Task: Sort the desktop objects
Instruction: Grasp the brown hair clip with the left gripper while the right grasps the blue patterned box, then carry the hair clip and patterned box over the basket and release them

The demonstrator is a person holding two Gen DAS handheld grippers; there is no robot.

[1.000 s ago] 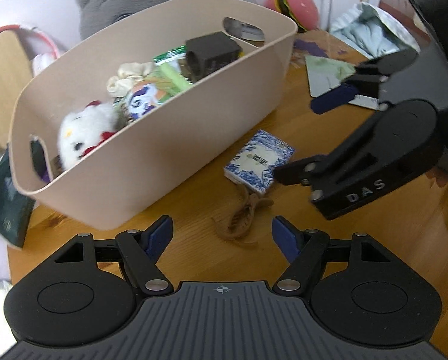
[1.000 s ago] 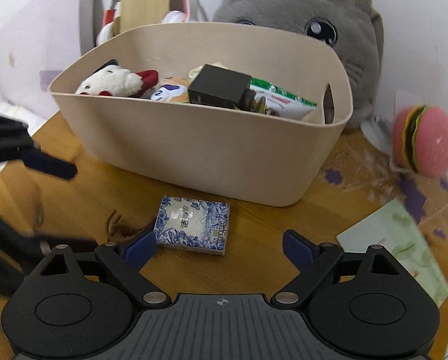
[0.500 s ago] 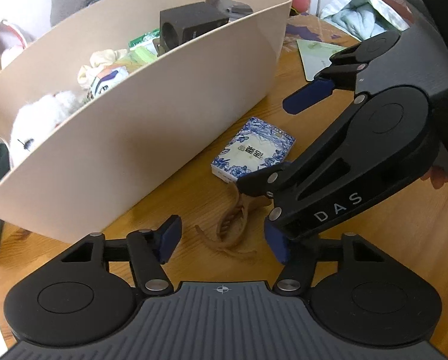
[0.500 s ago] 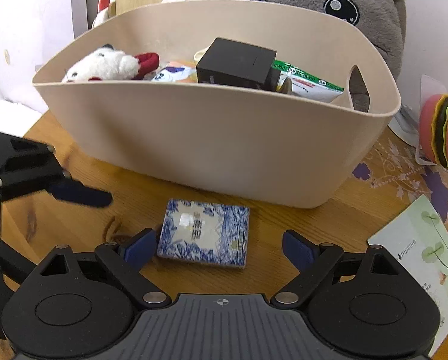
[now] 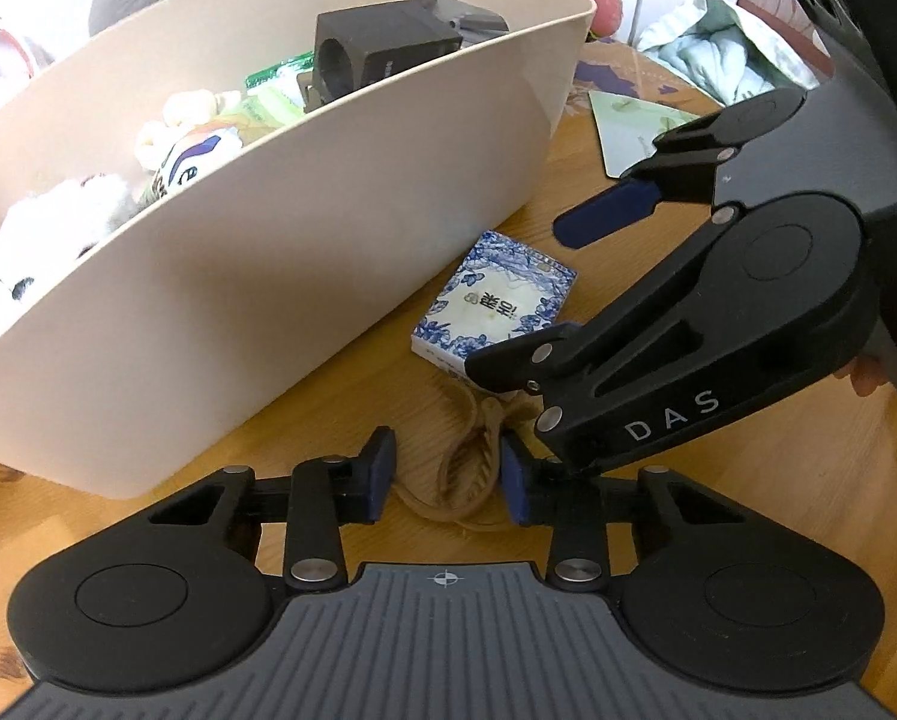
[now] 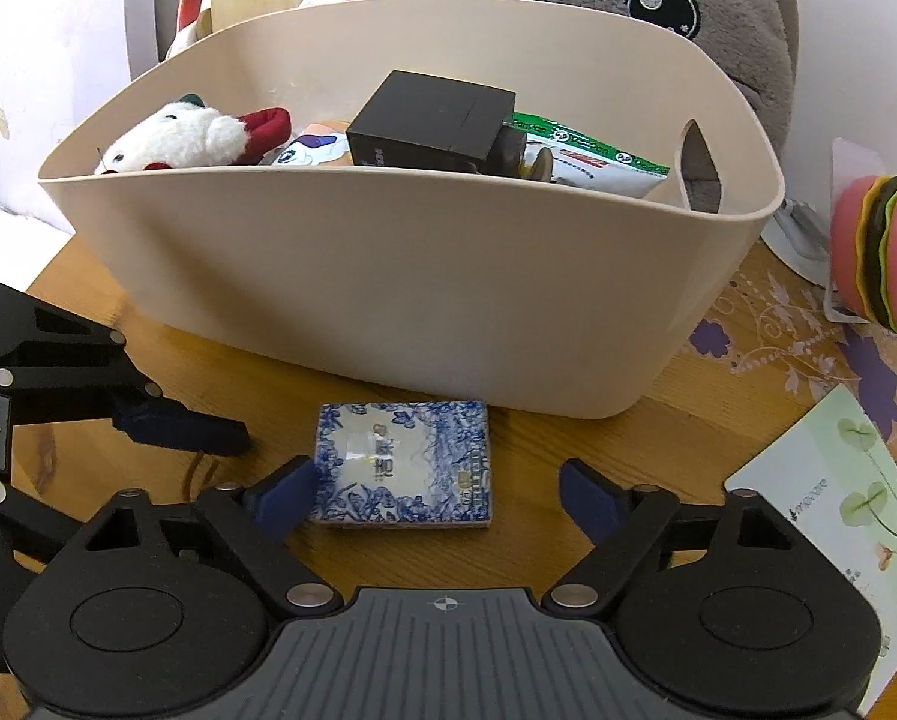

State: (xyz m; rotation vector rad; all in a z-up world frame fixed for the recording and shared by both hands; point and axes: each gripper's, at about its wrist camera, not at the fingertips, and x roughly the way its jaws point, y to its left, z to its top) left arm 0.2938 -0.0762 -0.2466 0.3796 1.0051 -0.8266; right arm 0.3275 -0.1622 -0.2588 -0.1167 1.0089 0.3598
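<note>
Tongs working beside the beige tub (image 6: 424, 300) on the bench (image 6: 658, 444)

Left tongs (image 5: 447, 473), partly spread, are straddling a tan cord loop (image 5: 469, 474); right tongs (image 6: 436, 495), lettered "DAS", are sitting spread wide around the blue-and-white patterned box (image 6: 403, 468).

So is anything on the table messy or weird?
Yes: the blue-and-white patterned box and tangled brown cord lie loose on the wooden table, outside the beige plastic basket holding the other things.

Two low, close wrist views, both facing the beige bin (image 5: 304, 276).
</note>
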